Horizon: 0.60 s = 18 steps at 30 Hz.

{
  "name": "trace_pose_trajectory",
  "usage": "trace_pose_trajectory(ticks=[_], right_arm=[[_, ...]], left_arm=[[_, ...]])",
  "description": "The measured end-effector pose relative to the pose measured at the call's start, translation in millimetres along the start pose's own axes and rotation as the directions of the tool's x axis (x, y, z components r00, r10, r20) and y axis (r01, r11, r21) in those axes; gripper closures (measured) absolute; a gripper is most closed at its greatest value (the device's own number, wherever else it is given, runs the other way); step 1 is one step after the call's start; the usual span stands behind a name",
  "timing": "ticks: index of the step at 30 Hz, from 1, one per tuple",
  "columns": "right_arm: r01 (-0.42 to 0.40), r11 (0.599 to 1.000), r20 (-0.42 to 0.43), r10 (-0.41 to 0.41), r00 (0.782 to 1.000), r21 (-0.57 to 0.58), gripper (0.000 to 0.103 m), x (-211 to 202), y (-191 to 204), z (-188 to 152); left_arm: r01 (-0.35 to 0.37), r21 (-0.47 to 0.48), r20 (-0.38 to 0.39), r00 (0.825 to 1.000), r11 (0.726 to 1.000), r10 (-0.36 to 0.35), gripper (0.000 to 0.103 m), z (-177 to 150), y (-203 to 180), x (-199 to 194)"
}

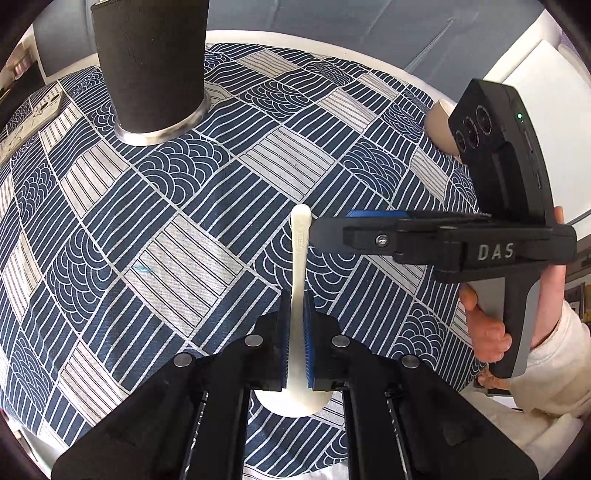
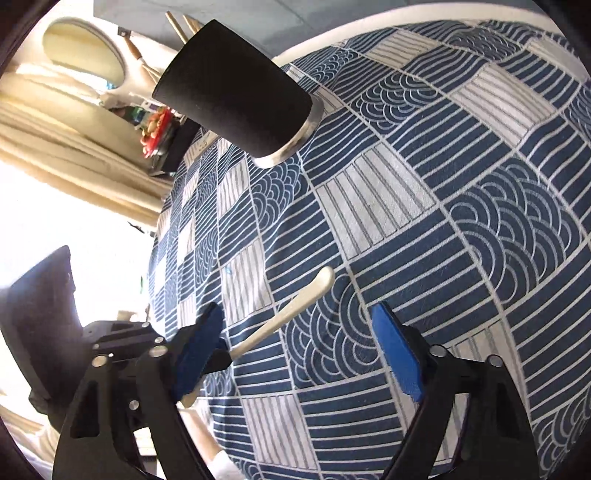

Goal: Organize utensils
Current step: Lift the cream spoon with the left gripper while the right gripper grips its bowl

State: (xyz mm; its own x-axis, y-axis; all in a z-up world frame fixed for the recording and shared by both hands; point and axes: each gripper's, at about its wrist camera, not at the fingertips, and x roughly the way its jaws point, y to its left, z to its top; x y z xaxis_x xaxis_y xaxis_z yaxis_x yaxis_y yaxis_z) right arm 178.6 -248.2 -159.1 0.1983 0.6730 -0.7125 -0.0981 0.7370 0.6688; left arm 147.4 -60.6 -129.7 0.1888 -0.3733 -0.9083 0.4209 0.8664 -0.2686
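Your left gripper (image 1: 295, 343) has its blue-padded fingers (image 1: 308, 343) pinched on the handle of a cream-white plastic spoon (image 1: 298, 258); the spoon's bowl sits low between the black finger mounts, close to the camera, and its handle points forward over the bench, with small embossed lettering near the far end that is too small to read. In the right wrist view the same spoon (image 2: 295, 310) shows as a slanted cream handle whose lower part disappears behind the left gripper's blue pad (image 2: 201, 354). Your right gripper (image 2: 397, 354) has its fingers spread wide, pinching nothing, one blue pad (image 2: 397, 354) well apart from the spoon. In the left wrist view that right gripper (image 1: 334, 230) reaches in from the right, its tip just beside the far end of the spoon handle; you can read "DAS" in white letters on its black body, and your right hand (image 1: 487, 332) wraps its grey grip. A tall black cylindrical utensil holder with a silver metal base (image 1: 155, 70) stands upright on the blue-and-white patterned tablecloth (image 1: 184, 221) covering the bench, well apart from the spoon; wooden sticks (image 2: 181, 24) show above its rim in the right wrist view.
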Motion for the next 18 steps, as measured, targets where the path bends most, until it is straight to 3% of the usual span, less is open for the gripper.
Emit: trace_pose_trajectory(ticks=[3,6,7,8,10,18], right_arm=[[-0.077,0.996,-0.019,0.078,0.997,0.056,0.035,7,0,-6],[-0.157,0.978,-0.011,0.16,0.987,0.139,0.051,12,-4,-6],[-0.18,0.969,-0.006,0.184,0.983,0.172,0.065,13,-7,-6],[-0.194,0.961,0.003,0.198,0.98,0.197,0.086,14,-10,-5],[-0.219,0.952,0.032,0.217,0.976,0.216,0.097,11,-12,-3],[-0.206,0.972,0.074,0.198,0.977,0.11,0.098,-6,11,9]], left_arm=[[0.019,-0.001,0.005,1.0,1.0,-0.019,0.096,1,-1,-6],[0.03,0.013,0.011,0.999,0.999,-0.03,0.096,2,-6,-10],[0.036,0.018,0.009,0.999,0.999,-0.037,0.096,2,-8,-11],[0.036,0.022,0.012,0.999,0.999,-0.037,0.096,1,-10,-12],[0.04,0.028,0.012,0.999,0.999,-0.041,0.102,-1,-13,-14],[0.025,0.035,0.05,0.998,0.999,-0.026,0.102,-2,-14,-27]])
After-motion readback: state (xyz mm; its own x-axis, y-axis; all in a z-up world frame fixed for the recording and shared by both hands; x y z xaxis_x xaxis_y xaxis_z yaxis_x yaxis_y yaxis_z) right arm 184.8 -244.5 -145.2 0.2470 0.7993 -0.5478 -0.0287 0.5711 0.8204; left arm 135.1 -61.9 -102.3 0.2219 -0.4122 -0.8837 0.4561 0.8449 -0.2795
